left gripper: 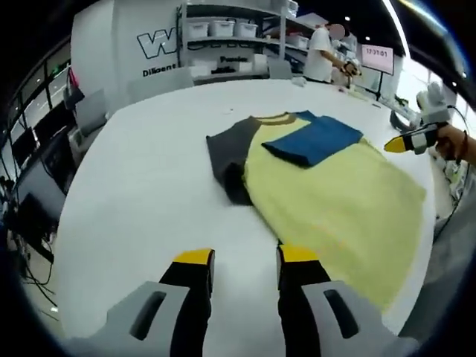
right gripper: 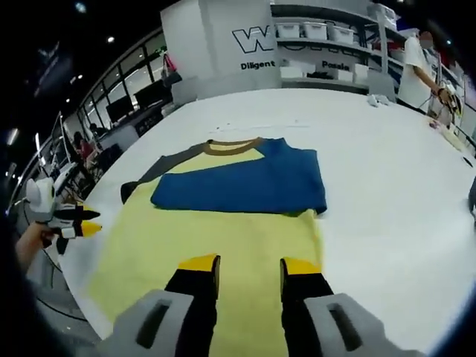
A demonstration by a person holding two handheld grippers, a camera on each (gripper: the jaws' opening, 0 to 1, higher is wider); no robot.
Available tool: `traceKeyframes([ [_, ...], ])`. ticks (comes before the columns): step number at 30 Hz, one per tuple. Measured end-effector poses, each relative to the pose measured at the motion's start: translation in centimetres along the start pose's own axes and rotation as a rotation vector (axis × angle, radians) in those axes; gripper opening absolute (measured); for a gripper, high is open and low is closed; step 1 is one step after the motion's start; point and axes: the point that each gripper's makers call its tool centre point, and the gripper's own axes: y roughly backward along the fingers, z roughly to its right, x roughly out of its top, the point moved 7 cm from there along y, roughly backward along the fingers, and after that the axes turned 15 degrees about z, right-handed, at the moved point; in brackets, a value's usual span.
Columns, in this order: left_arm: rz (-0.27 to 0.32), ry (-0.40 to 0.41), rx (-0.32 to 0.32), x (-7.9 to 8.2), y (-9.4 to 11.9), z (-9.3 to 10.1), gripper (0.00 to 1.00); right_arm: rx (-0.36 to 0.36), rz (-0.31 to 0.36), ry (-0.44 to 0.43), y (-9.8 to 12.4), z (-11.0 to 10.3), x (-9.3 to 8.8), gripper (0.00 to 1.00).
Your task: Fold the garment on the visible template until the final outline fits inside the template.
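A yellow T-shirt (left gripper: 335, 201) (right gripper: 216, 245) lies flat on the white table (left gripper: 149, 178) (right gripper: 387, 186). Its blue sleeve (left gripper: 312, 140) (right gripper: 245, 186) is folded across the chest, while the grey sleeve (left gripper: 227, 152) (right gripper: 160, 169) is spread out to the side. My left gripper (left gripper: 247, 256) hovers open over bare table just off the shirt's edge, and it shows again as the left gripper (right gripper: 68, 217) in a hand beyond the table edge. My right gripper (right gripper: 249, 264) is open above the yellow hem, nothing between its jaws; it appears again as the right gripper (left gripper: 415, 139), held by a hand.
Shelves with white bins (left gripper: 223, 30) (right gripper: 320, 31) stand behind the table. A person (left gripper: 321, 52) (right gripper: 413, 74) works at the far end. Chairs and desks (left gripper: 44, 171) line one side, and the table edge (left gripper: 428, 245) runs close to the shirt.
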Motion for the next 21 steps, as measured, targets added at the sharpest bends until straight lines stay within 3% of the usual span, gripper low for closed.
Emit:
traceKeyframes([
  [9, -0.031, -0.090, -0.055, -1.0, -1.4, 1.0, 0.32, -0.017, -0.019, -0.016, 0.7, 0.3, -1.1, 0.27],
  [21, -0.009, -0.080, -0.095, -0.3, -2.0, 2.1, 0.23, -0.030, -0.032, -0.023, 1.0, 0.8, -1.8, 0.27],
])
